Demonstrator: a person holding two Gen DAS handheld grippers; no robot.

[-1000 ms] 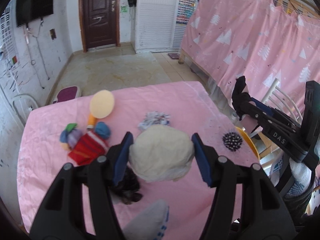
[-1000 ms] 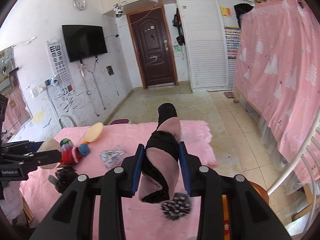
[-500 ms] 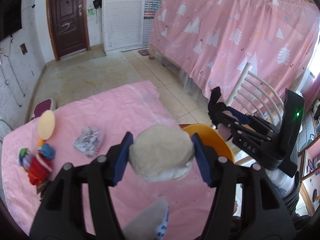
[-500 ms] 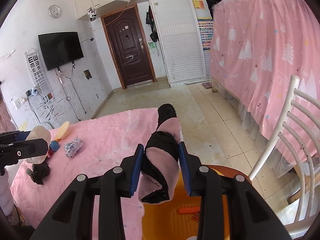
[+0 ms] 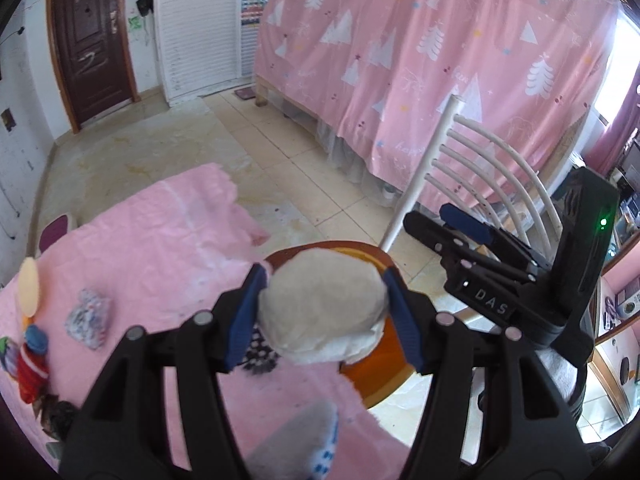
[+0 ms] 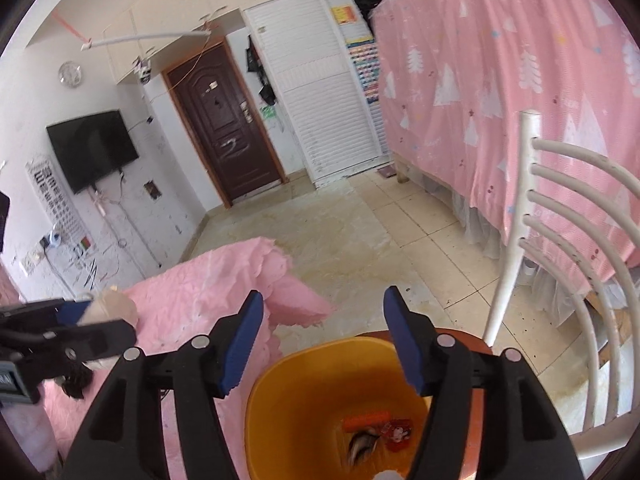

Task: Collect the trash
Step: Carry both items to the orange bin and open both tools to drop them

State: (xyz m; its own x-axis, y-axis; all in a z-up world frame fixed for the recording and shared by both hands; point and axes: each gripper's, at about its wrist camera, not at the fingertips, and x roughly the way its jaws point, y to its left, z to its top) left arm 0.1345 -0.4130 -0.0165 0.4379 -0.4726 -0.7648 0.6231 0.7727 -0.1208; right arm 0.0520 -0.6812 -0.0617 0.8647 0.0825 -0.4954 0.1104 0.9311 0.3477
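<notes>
My left gripper (image 5: 323, 322) is shut on a crumpled beige paper wad (image 5: 323, 312) and holds it over the table edge beside the orange bin (image 5: 376, 372). My right gripper (image 6: 323, 340) is open and empty above the orange bin (image 6: 312, 408). Inside the bin lie a dark blurred item (image 6: 362, 444), an orange stick (image 6: 366, 421) and a red wrapper (image 6: 396, 432). The right gripper also shows in the left wrist view (image 5: 460, 226). The left gripper with its wad shows in the right wrist view (image 6: 92, 314).
The table has a pink cloth (image 5: 160, 240). On it lie a patterned crumpled wad (image 5: 89, 318), a black dotted piece (image 5: 258, 354), a red striped sock (image 5: 30, 368), a cream disc (image 5: 29, 288) and a grey sock (image 5: 304, 440). A white chair (image 6: 568, 248) stands right of the bin.
My right gripper has opened and dropped the black-and-pink sock into the bin. My left gripper has carried the paper wad rightward toward the bin.
</notes>
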